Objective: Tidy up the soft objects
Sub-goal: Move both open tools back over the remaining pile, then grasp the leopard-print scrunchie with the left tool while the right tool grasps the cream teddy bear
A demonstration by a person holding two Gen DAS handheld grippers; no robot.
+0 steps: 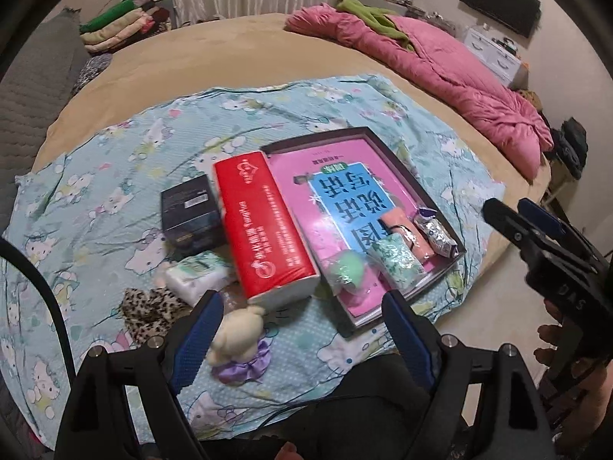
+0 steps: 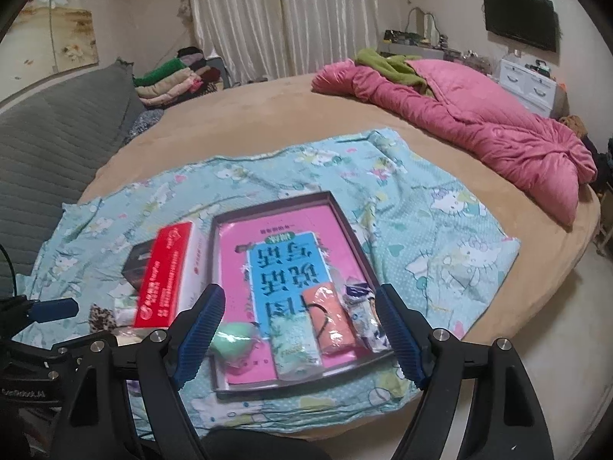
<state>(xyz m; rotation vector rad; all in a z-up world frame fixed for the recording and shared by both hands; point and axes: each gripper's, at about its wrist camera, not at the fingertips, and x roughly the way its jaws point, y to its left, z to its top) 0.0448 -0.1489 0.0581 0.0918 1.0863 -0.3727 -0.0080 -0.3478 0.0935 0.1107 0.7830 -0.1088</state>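
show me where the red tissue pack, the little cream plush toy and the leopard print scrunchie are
red tissue pack (image 1: 264,226), left wrist view, middle of its red top face.
cream plush toy (image 1: 239,335), left wrist view, its body.
leopard print scrunchie (image 1: 147,312), left wrist view, its spotted fabric.

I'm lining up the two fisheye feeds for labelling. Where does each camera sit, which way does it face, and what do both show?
Left wrist: on the left gripper, facing down at the plush toy and red tissue pack; the right gripper and fingers show at the right edge.
Right wrist: on the right gripper, over the tray; the left gripper shows at the left edge.
Shared: tray, tissue pack, pink quilt.
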